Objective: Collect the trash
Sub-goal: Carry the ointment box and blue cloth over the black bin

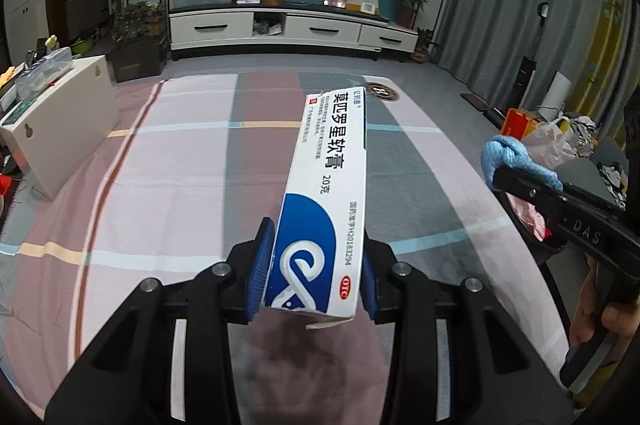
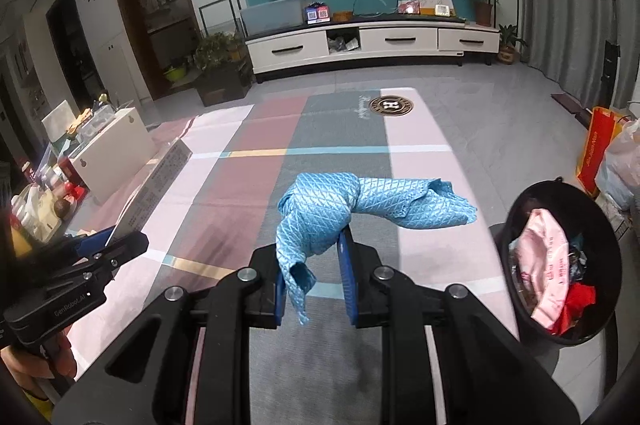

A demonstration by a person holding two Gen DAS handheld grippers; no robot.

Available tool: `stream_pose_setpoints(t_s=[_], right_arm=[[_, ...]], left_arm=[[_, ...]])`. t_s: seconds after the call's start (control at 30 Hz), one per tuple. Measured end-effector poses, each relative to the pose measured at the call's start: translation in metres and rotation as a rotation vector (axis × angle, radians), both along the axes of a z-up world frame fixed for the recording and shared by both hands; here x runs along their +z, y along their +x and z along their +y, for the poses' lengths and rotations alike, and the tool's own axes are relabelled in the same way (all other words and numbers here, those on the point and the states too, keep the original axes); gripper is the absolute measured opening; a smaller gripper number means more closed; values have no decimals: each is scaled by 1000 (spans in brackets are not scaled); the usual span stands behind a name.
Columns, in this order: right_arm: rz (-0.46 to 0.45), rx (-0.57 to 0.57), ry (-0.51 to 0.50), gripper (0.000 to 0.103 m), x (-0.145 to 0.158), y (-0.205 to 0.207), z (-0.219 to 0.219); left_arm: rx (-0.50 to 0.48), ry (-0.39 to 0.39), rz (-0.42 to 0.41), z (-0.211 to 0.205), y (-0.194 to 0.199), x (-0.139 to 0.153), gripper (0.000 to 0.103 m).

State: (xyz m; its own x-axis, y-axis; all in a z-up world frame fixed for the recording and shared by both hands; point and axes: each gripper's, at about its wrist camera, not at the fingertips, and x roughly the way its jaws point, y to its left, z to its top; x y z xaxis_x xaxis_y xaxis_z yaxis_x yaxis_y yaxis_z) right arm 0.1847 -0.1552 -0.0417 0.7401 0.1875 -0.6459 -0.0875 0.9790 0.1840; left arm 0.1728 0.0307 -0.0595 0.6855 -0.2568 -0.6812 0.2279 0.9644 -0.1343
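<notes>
A table (image 2: 420, 129) covered with a plaid cloth (image 1: 168, 185) in pink, grey and dusty red blocks is stretching away ahead of and beneath both grippers. Thin lines of white, yellow and light blue are crossing the cloth. At its far end, well beyond the grippers, a round dark emblem (image 2: 391, 105) is showing, printed on the cloth or lying flat on it; which cannot be told.
</notes>
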Motion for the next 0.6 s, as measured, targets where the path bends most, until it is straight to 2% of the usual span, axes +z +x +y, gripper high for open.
stream_pose_setpoints(t_s=[0.27,0.6], right_arm=[[-15,-30,14,23,7,-15,-29],[-39,-69,36,23,15,-36,-70]], left_arm=[[-33,-21,21,-32,-8,-1,39],[-99,14,-19,-89,-18,16,39]])
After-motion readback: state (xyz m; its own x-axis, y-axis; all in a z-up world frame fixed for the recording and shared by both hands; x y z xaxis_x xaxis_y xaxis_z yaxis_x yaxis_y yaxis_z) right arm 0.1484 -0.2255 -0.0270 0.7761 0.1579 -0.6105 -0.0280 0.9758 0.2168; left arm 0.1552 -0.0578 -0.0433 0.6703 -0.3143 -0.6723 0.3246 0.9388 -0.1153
